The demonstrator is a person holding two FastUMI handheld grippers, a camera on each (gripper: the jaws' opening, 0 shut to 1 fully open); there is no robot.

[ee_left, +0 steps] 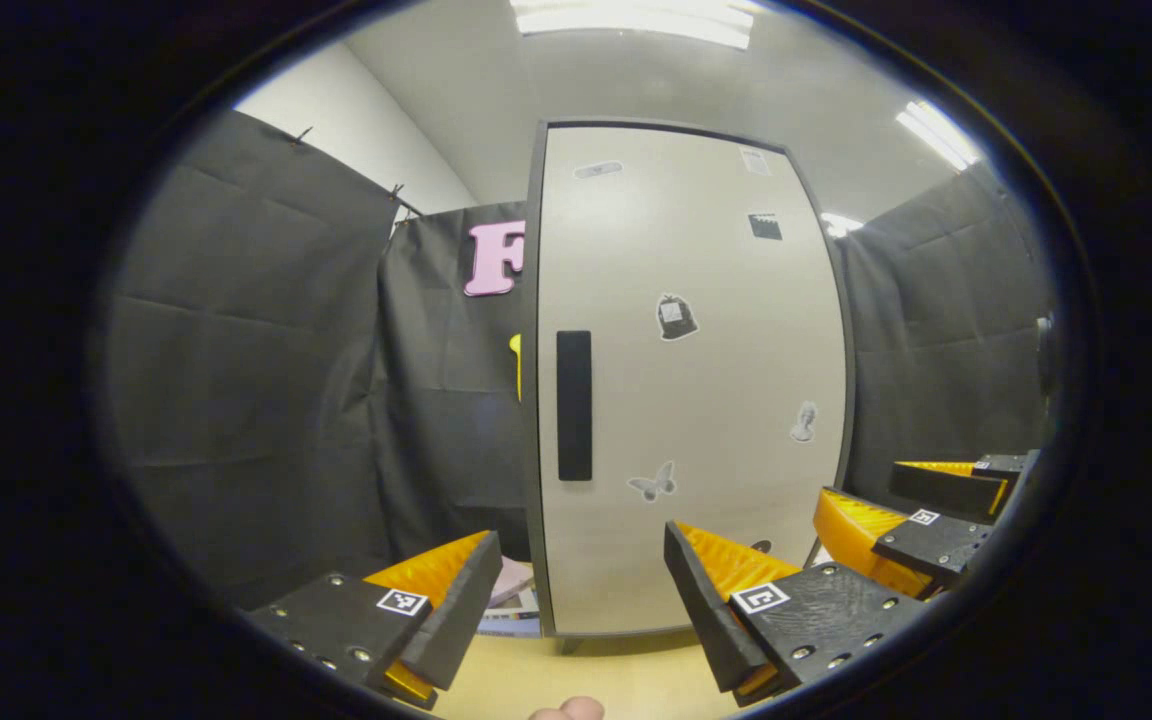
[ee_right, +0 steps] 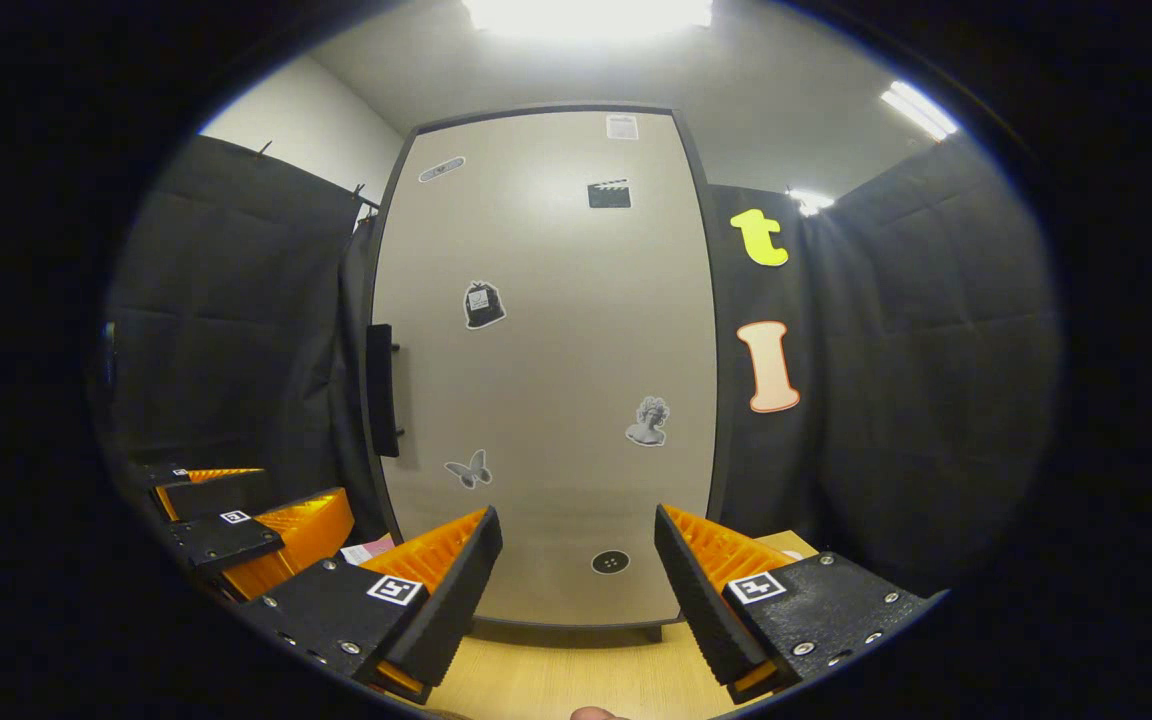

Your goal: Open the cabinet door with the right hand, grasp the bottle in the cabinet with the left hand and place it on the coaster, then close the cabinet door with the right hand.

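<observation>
I am facing the shut door point(ee_right: 546, 360), both tools, right tool point(ee_right: 576, 580) and left tool point(ee_left: 576, 590), gaping and empty. Door looks rigid; I am aiming for the handle point(ee_right: 381, 390) at its left edge. Bottle presumably behind it.

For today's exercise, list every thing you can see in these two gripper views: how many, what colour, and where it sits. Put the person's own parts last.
Tall pale grey cabinet: one, door shut, standing on the table straight ahead.
Black vertical bar handle: one, on the door's left edge.
Small grey and black stickers: several, scattered over the door.
Light wooden table: one, under the cabinet.
Black cloth walls: hanging left and right of the cabinet.
Papers: pinkish and white, on the table left of the cabinet's foot.
Ceiling strip lights: white, overhead.
Left gripper: open, holding nothing.
Right gripper: open, holding nothing.
</observation>
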